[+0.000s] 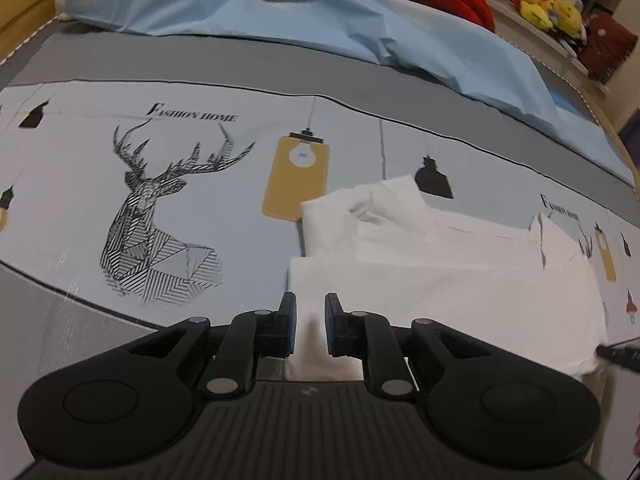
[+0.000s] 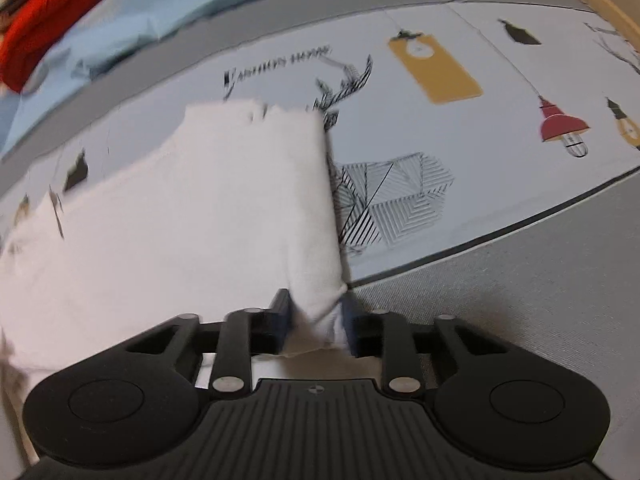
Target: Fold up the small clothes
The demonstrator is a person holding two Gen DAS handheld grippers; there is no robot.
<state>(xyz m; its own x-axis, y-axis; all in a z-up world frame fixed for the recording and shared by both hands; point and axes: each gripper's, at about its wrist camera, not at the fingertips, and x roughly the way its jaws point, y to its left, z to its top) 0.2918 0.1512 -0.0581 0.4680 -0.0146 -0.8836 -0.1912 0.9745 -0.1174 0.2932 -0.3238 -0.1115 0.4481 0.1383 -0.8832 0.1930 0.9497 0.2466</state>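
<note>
Printed bedding covers the bed under a folded white garment. Right gripper jaws pinch its corner; left gripper jaws stand narrow above the cloth, gripping nothing.

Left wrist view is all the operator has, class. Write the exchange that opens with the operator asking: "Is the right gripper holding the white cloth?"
Observer: Yes. The right gripper is shut on a bunched corner of the cloth.
Operator: What lies past that corner?
Observer: A deer print on the sheet, its left part hidden under the cloth.
Operator: Where on the sheet is the corner?
Observer: At the dark line where the printed panel meets the grey band.
</note>
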